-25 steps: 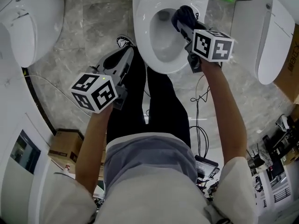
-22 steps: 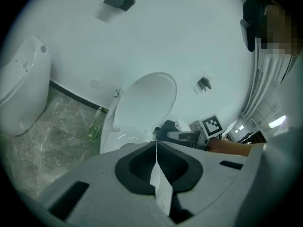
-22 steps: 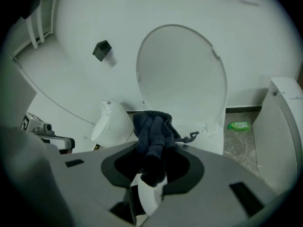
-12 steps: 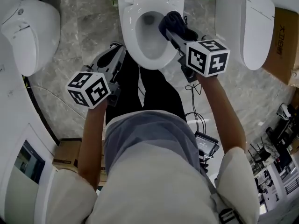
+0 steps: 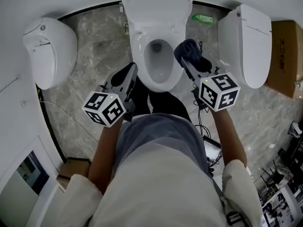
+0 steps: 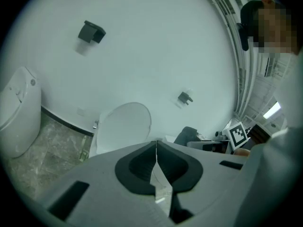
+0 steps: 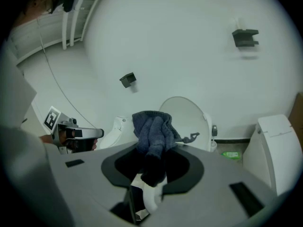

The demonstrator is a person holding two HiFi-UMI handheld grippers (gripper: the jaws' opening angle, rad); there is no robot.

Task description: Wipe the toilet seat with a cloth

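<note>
So here's the setup: my right tongs [image 7: 152, 167] are clamped on the dark blue cloth [image 7: 152, 126]. I'm pinching it low down on the wad, so a fat bunch of it sticks out past the tips. I reckon that's the point, since the soft bulge meets the plastic and not the hard tongs.

My left tongs [image 6: 156, 150] are fully closed with nothing in them. They're parked over the floor [image 5: 94, 37] to the left of the bowl, by my leg. They've got no job in a one-cloth wipe, so I guess they're just out of the way.

The lid [image 5: 156, 6] is tipped up against the far wall, which leaves the toilet seat [image 5: 141, 60] exposed for wiping.

Where the cloth sits: from the head view it's just right of the seat's right rim, towards the far end, with the tongs angled in from the near right. From the right gripper view the wad shows up in front of the raised lid and the wall, not pressed flat on anything. My read is that it's hanging clear of the seat, though I can't say for sure that no corner is touching. The seat ring itself looks clean white from here, and I can't make out any smears.
</note>
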